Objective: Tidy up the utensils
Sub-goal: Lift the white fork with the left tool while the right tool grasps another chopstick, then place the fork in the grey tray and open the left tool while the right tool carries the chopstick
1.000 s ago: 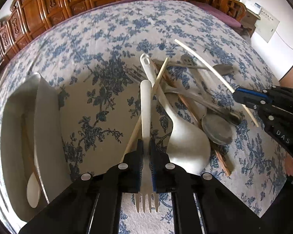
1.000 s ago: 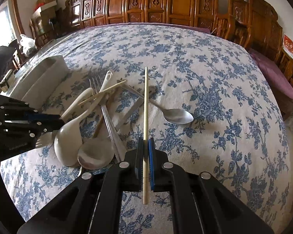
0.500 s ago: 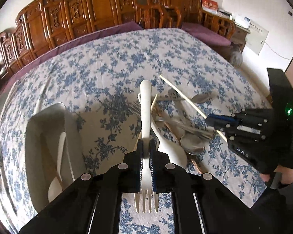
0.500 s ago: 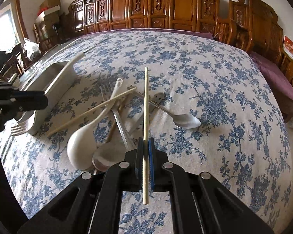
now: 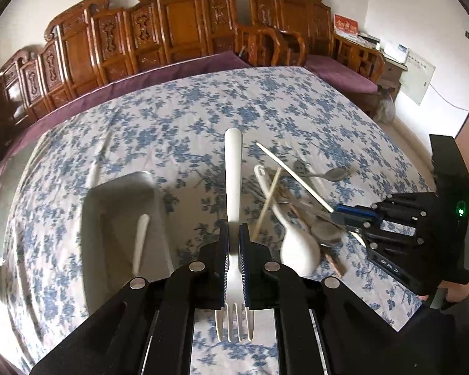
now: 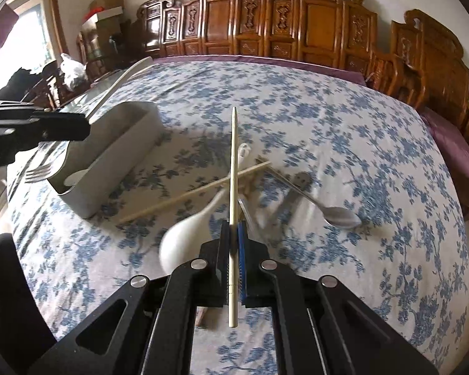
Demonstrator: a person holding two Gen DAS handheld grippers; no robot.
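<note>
Gripping, left gripper (image 5: 233, 234): fingers (image 5: 223, 250) pressed narrow on the neck of a white plastic fork (image 5: 233, 168), handle pointing forward, tines back toward the camera.
Gripping, right gripper (image 6: 233, 231): fingers (image 6: 241, 237) closed narrow on a pale chopstick (image 6: 233, 162), its tip pointing ahead.
Below the fork: blue-flowered cloth on the counter (image 5: 172, 131).
Left of the left fingers: white organizer tray (image 5: 92, 218) with a white utensil lying inside; blurred.
Right of the left fingers: utensil pile, with a white ladle spoon (image 5: 292, 240), a wooden chopstick (image 5: 267, 203) crossed over it, and dark metal spoons beneath.
Ahead of the right fingers: the same pile, the wooden chopstick lying across it, the ladle spoon bowl just left of the fingers.
Right of the right fingers: metal spoon (image 6: 337, 212) lying apart from the pile.
Far left of the right fingers: tray, the left gripper above its near end.
</note>
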